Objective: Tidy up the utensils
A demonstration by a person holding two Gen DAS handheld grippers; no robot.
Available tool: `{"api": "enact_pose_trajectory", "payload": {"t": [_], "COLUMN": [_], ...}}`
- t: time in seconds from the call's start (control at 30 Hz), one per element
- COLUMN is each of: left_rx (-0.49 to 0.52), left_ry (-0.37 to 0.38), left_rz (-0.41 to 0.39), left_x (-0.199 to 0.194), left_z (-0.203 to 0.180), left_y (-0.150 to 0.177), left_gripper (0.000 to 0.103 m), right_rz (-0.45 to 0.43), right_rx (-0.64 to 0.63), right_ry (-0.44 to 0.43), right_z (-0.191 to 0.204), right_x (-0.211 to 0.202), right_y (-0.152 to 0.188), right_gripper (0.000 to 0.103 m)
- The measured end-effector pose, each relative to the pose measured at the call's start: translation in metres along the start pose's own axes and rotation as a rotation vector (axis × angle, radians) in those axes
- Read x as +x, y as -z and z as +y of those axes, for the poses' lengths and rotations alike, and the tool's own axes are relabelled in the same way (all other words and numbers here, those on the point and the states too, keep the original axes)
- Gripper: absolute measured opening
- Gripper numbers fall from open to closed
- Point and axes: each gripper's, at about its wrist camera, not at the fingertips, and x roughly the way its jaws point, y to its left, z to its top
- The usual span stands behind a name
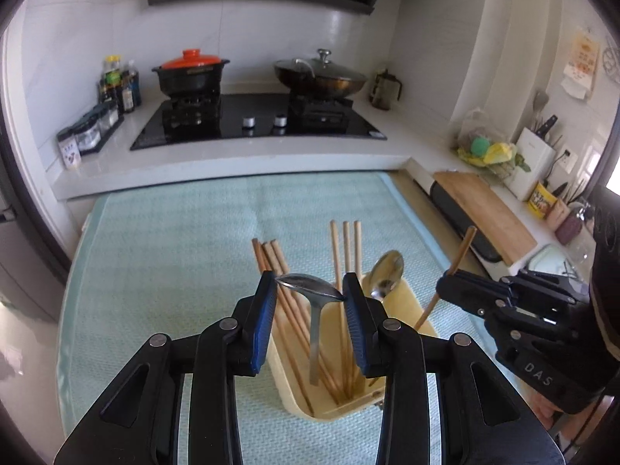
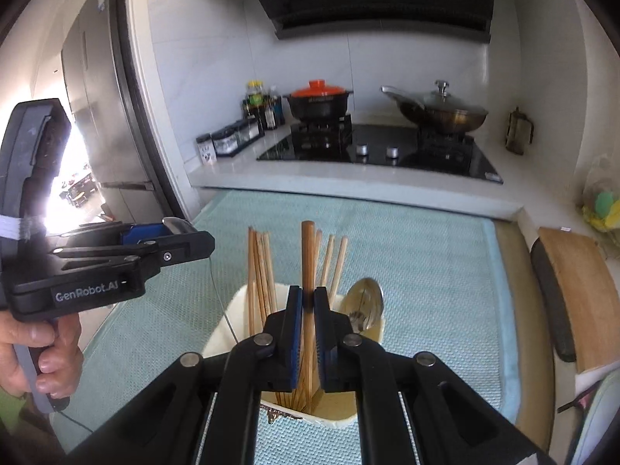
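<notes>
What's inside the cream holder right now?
The cream holder contains two clusters of wooden chopsticks and one spoon, bowl up. Its bottom is mostly hidden behind the left gripper and the right gripper.

Between the left gripper's (image 1: 310, 290) ribbed blue pads sits a glossy steel spoon (image 1: 310, 288); the right gripper (image 2: 309, 302) pinches a smooth wooden chopstick (image 2: 309, 255). Below both, a cream plastic holder (image 1: 391, 298) stands on a woven, matt green mat (image 1: 174, 232).

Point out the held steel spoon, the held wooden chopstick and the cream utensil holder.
Steel spoon (image 1: 310, 286), left wrist view, bowl.
Wooden chopstick (image 2: 308, 255), right wrist view, upper shaft.
Cream utensil holder (image 1: 416, 312), left wrist view, right wall.
</notes>
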Motion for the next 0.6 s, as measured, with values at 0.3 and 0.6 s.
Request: {"api": "enact_pose_trajectory", "payload": {"t": [0.3,0.6], "left_rx": [0.004,0.098], "left_ry": [-0.054,-0.266], "left_rz": [-0.095,-0.376], "left_x": [-0.02,-0.11], "left_z": [0.006,-0.031], "left_y": [0.017,0.067], "left_gripper": [0.074,0.103], "right_rz": [-0.071,-0.316], "right_rx": [0.08,-0.035], "right_ry": [0.028,0.15], "right_z": [-0.025,0.006], "right_x": [0.01,-0.109], "right_y": [0.009,0.036], "right_gripper": [0.069,0.087]}}
